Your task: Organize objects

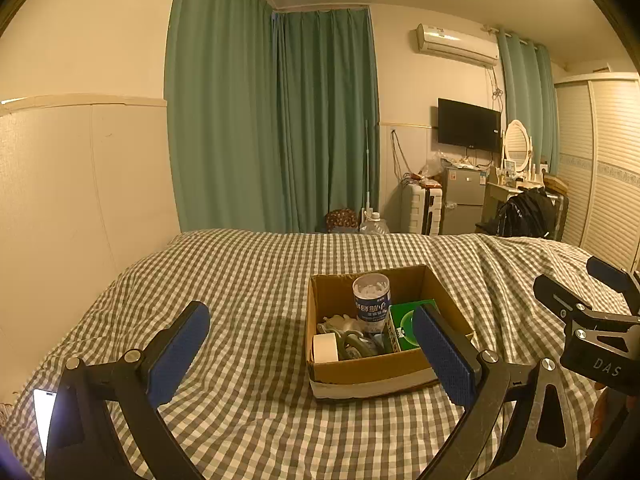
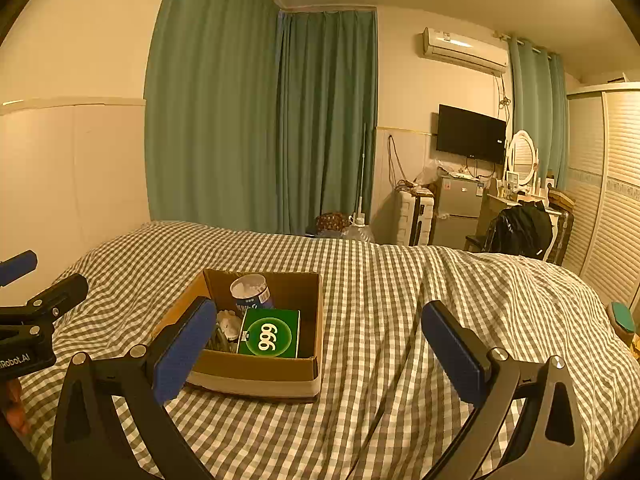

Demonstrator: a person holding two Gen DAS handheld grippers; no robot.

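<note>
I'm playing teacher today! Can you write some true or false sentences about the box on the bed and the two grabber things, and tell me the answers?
1. The cardboard box sits on the checked bedspread. True.
2. The green packet lies outside the box. False: it lies inside it.
3. The left gripper holds the white tape roll. False: it is open and empty; the roll is in the box.
4. The right gripper is open. True.
5. A round tub stands in the box. True.
</note>
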